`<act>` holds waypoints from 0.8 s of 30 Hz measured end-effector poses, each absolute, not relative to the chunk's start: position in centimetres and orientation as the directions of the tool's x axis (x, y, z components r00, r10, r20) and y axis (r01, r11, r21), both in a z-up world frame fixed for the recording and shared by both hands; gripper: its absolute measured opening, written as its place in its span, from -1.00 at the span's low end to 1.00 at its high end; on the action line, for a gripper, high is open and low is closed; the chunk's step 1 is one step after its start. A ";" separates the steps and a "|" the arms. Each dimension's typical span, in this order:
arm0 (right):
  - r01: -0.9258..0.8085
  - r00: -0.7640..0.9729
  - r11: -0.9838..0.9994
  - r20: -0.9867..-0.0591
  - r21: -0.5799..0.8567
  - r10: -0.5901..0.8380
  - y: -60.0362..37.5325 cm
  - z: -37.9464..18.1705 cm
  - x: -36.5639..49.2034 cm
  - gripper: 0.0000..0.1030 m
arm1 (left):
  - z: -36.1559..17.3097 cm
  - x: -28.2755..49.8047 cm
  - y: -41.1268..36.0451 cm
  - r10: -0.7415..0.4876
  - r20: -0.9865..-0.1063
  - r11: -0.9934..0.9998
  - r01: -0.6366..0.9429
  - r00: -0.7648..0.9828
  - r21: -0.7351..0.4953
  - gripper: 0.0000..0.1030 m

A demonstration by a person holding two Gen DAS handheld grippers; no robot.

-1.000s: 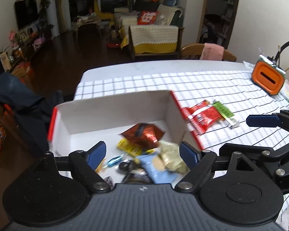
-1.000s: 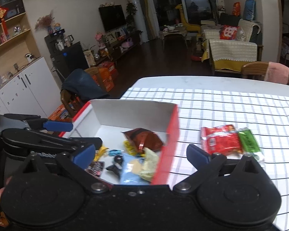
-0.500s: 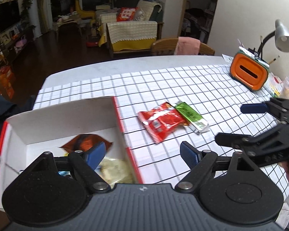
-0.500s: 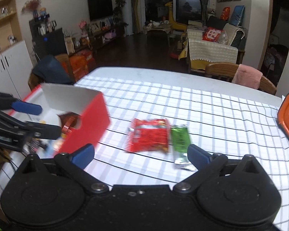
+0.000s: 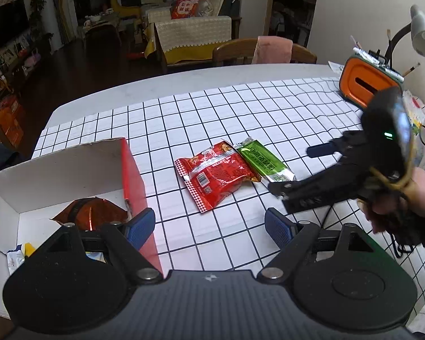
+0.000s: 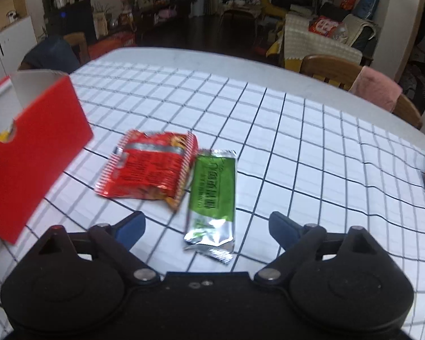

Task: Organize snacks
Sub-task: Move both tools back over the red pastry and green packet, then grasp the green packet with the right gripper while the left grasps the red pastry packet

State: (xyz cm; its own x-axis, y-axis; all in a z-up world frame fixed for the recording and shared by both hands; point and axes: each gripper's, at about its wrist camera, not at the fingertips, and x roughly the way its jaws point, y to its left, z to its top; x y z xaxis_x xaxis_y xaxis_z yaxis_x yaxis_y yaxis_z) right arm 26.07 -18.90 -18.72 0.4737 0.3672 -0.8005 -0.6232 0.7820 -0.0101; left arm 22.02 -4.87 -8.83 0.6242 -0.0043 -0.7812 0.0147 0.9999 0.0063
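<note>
A red snack packet (image 5: 216, 177) (image 6: 150, 168) and a green packet (image 5: 265, 161) (image 6: 212, 195) lie side by side on the checked cloth. To their left stands the red-and-white box (image 5: 56, 164) (image 6: 34, 153), holding a dark orange foil packet (image 5: 90, 212) and other snacks. My left gripper (image 5: 209, 226) hangs open over the cloth by the box's right wall, with nothing between its fingers. My right gripper (image 6: 208, 229) (image 5: 297, 170) is low over the green packet's near end. Its jaws are closing with that end between them, and the pads are not touching it.
An orange tissue holder (image 5: 365, 85) and a desk lamp (image 5: 422, 34) stand at the table's far right. A wooden chair with a pink cloth (image 5: 272, 51) sits behind the table. A chair with a dark jacket (image 6: 53, 53) is at the left.
Both grippers have swung right, away from the box and toward the two packets. The right one has dropped close to the green packet and its jaws have narrowed a little.
</note>
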 end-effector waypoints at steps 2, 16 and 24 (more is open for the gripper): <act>-0.633 0.462 0.774 -0.810 -0.015 0.361 -18.8 -19.7 26.9 0.62 | -9.1 22.3 -5.3 0.009 -0.787 1.000 0.011 0.617 0.020 0.64; -0.690 0.420 0.724 -0.815 -0.001 0.398 -18.3 -21.9 29.6 0.02 | -10.0 25.5 -7.6 0.042 -0.810 0.992 0.069 0.585 0.101 0.64; -0.695 0.404 0.719 -0.812 0.026 0.421 -19.7 -21.6 29.2 -0.19 | -11.4 29.8 -8.5 -0.005 -0.860 0.985 0.150 0.510 0.083 0.64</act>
